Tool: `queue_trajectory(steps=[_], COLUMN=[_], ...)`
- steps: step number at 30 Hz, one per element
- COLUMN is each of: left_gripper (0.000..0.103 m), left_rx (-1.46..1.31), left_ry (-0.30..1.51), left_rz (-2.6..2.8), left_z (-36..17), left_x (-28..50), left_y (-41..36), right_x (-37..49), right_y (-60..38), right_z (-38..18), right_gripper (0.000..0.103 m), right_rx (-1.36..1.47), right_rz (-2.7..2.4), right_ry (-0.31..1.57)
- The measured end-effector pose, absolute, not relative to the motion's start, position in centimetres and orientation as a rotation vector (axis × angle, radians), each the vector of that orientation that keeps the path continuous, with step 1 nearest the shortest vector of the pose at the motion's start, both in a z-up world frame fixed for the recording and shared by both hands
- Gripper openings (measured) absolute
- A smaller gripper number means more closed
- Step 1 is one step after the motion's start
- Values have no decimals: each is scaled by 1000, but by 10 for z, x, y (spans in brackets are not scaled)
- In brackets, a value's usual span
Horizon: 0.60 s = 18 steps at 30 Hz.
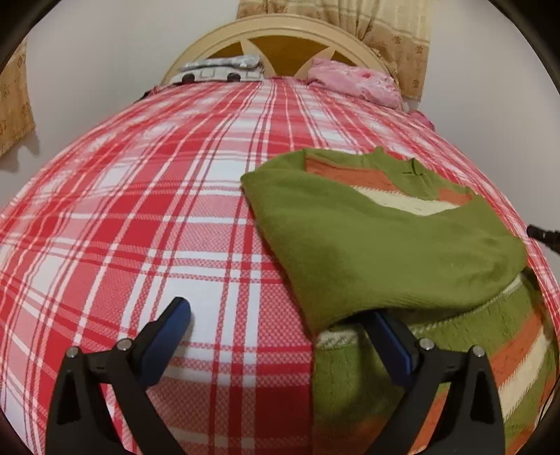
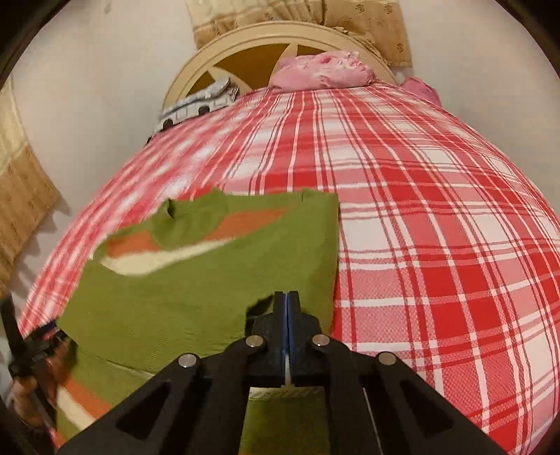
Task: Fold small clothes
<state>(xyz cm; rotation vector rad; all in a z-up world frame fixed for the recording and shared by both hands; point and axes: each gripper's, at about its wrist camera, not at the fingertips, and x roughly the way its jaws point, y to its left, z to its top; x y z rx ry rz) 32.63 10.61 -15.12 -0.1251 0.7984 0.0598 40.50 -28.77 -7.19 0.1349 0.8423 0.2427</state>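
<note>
A green sweater (image 1: 367, 245) with orange and cream stripes lies on the right of the red plaid bedspread (image 1: 140, 217), its plain green part folded over the striped part. My left gripper (image 1: 280, 318) stands wide open at the sweater's near left edge. Its right finger (image 1: 385, 332) is tucked under the folded layer and its left finger (image 1: 175, 315) rests over bare bedspread. In the right wrist view my right gripper (image 2: 286, 297) is shut, its pads pinching the near edge of the sweater (image 2: 196, 287). The left gripper (image 2: 31, 346) shows blurred at the lower left.
At the head of the bed, a pink bundle of cloth (image 1: 353, 82) and a grey-and-white patterned cloth (image 1: 220, 68) lie against the round cream headboard (image 1: 280, 29). Beige curtains (image 1: 395, 38) hang behind. A hand (image 2: 28, 395) shows at the lower left.
</note>
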Motion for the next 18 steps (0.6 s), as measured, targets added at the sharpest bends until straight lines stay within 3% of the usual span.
queue_trajectory(steps=[5,7,8,9,17,18], left_gripper=[100,100,100,100,100,100], left_rx=[-120,-126,-120,-115,-94,-90], left_ry=[711,684,677,674,638,655], left_rz=[26,29,38,47,130,132], left_z=[-134,-128,-125,-122,-105,-108], left_x=[291,279,276,275,321,328], left_y=[102,103,104,105,118,117], right_x=[402,399,398,397,401,404], right_y=[-260,-252,-248,-245,-226,-225], right_z=[-60,-60,-62,-64,-80,-85], right_gripper=[5,24,52,63,62,53], right_rx=[91,82,94,105,34,26], right_rz=[333,346,364,380,362,351], right_ry=[853,849,853,846,920,941])
